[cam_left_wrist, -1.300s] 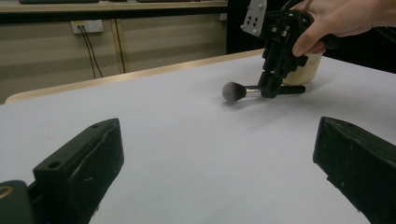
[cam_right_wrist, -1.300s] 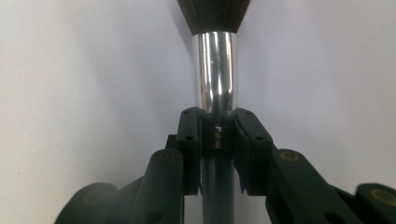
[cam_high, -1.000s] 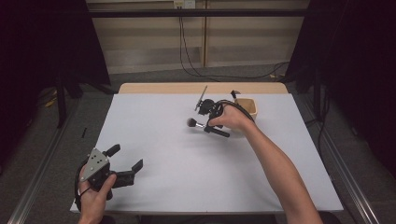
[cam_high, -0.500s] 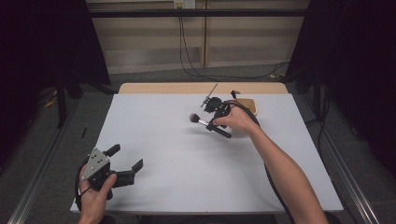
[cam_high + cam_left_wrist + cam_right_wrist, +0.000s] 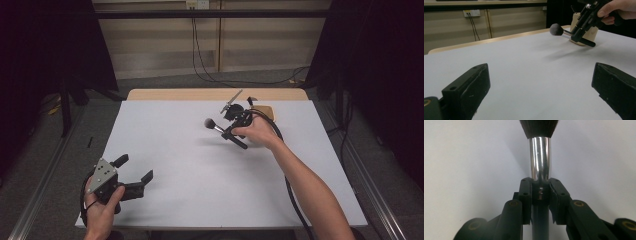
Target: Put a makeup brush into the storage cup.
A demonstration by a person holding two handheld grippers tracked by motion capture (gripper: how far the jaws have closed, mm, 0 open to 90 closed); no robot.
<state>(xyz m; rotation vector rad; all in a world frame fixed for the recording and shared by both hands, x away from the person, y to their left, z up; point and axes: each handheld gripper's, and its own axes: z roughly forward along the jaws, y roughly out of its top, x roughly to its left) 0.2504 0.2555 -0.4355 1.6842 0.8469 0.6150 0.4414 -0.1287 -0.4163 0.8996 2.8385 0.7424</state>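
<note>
The right claw (image 5: 227,131) grips the brush (image 5: 212,124) tight and has carried it away from the cup (image 5: 266,112); the left claw (image 5: 134,172) waits open.

The high view looks forward and down over the white rectangular table (image 5: 200,190). The left gripper view skims low across it; both share the dark round-headed, silver-collared makeup brush (image 5: 216,126), probably closest in the right gripper view.
</note>
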